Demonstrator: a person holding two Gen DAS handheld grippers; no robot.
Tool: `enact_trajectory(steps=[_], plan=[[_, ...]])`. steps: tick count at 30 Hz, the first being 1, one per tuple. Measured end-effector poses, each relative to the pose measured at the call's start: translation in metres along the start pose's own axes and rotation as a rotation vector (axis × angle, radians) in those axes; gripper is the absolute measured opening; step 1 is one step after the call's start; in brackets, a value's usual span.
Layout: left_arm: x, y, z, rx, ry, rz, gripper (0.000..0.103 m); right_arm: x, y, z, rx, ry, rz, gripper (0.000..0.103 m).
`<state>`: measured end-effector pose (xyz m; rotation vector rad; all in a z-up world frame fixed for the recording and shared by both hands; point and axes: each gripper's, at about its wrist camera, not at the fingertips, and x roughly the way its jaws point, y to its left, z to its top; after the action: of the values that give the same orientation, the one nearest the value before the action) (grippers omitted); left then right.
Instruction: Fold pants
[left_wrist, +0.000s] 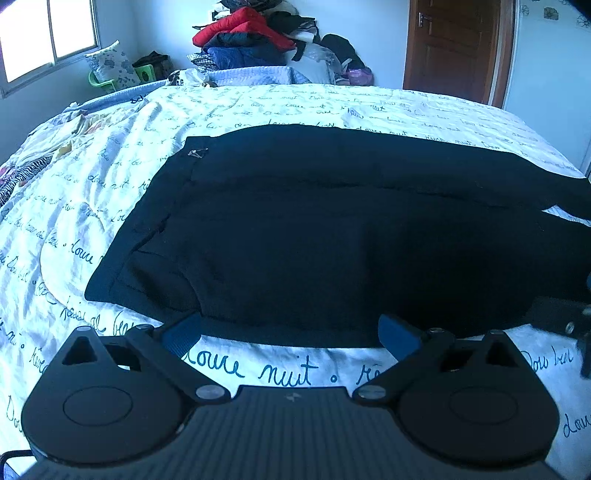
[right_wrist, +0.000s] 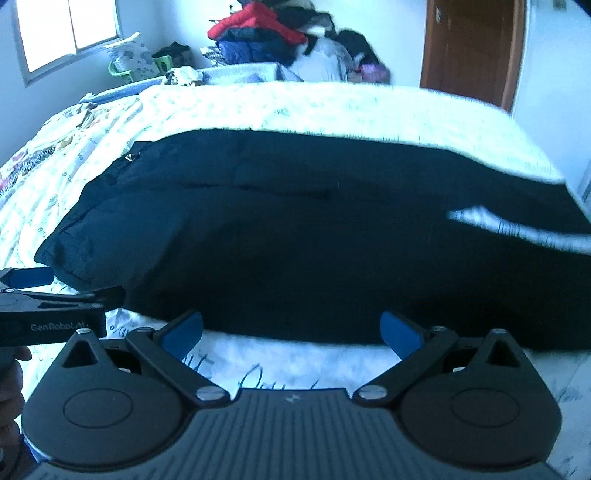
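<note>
Pants (left_wrist: 332, 221) flat near bed (left_wrist: 258, 107) front edge; my left gripper (left_wrist: 290, 332) and right gripper (right_wrist: 291, 330) spread wide, empty. Risk: pinching only top layer, fold goes crooked.

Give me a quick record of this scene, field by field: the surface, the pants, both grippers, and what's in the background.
surface: bed with script-print cover
pants: pants, dark, flat, waistband to the left, legs running right
left gripper: left gripper open, at the near edge of the pants, holding nothing
right gripper: right gripper open, at the same near edge, empty
background: clothes pile, window, door
</note>
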<state>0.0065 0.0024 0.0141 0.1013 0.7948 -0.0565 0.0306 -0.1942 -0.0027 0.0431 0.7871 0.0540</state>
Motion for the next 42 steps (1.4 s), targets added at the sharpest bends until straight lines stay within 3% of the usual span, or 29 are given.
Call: enact_trajectory(steps=[16, 18, 22, 25, 29, 37, 42], plan=[[0.017, 0.006, 0.021, -0.002, -0.001, 0.028, 0.102, 0.005, -0.007, 0.051, -0.086, -0.097, 0.003, 0.103], [0.020, 0.009, 0.023, -0.005, 0.001, 0.032, 0.102, 0.008, -0.004, 0.060, -0.149, -0.143, 0.015, 0.103], [0.026, 0.022, 0.033, -0.030, 0.008, 0.057, 0.102, 0.023, 0.011, 0.075, -0.422, -0.262, 0.100, 0.103], [0.030, 0.037, 0.046, -0.061, 0.006, 0.089, 0.102, 0.057, 0.021, 0.102, -0.516, -0.191, 0.177, 0.103], [0.034, 0.058, 0.067, -0.083, -0.020, 0.147, 0.102, 0.107, 0.025, 0.149, -0.507, -0.109, 0.316, 0.103], [0.058, 0.092, 0.101, -0.167, 0.025, 0.146, 0.102, 0.216, 0.032, 0.222, -0.370, -0.014, 0.441, 0.103], [0.069, 0.099, 0.115, -0.176, 0.025, 0.149, 0.102, 0.274, 0.043, 0.247, -0.382, 0.003, 0.473, 0.102]])
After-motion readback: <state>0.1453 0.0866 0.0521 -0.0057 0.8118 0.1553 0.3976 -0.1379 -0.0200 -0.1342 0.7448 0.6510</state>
